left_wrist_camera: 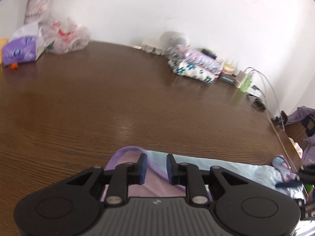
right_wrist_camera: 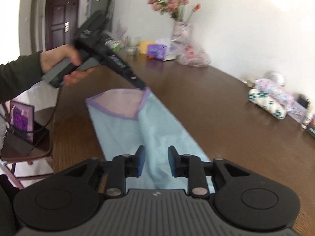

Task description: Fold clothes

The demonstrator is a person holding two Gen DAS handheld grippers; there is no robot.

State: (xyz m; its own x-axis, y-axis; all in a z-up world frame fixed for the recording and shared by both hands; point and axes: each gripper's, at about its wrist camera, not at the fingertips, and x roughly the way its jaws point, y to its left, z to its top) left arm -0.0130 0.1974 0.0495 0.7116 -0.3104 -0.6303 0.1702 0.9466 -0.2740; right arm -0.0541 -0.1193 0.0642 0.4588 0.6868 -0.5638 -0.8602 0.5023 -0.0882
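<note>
The right hand-held gripper (right_wrist_camera: 155,161) was held with its fingers spread, just above the near end of the light blue garment (right_wrist_camera: 157,137), nothing being gripped. The garment was laid out in a long strip on the brown tabletop (right_wrist_camera: 226,118). At its far end, the purple-trimmed edge (right_wrist_camera: 118,106) was turned back, and the left hand-held gripper (left_wrist_camera: 156,169) was seen there with its fingers likewise spread, either side of the trim, not closed on it. Farther off, a folded patterned bundle (left_wrist_camera: 194,66) was seen by the wall, and a tissue pack (left_wrist_camera: 21,49), a plastic bag (left_wrist_camera: 67,37) and a flower vase (right_wrist_camera: 180,29) were grouped at the far edge.
</note>
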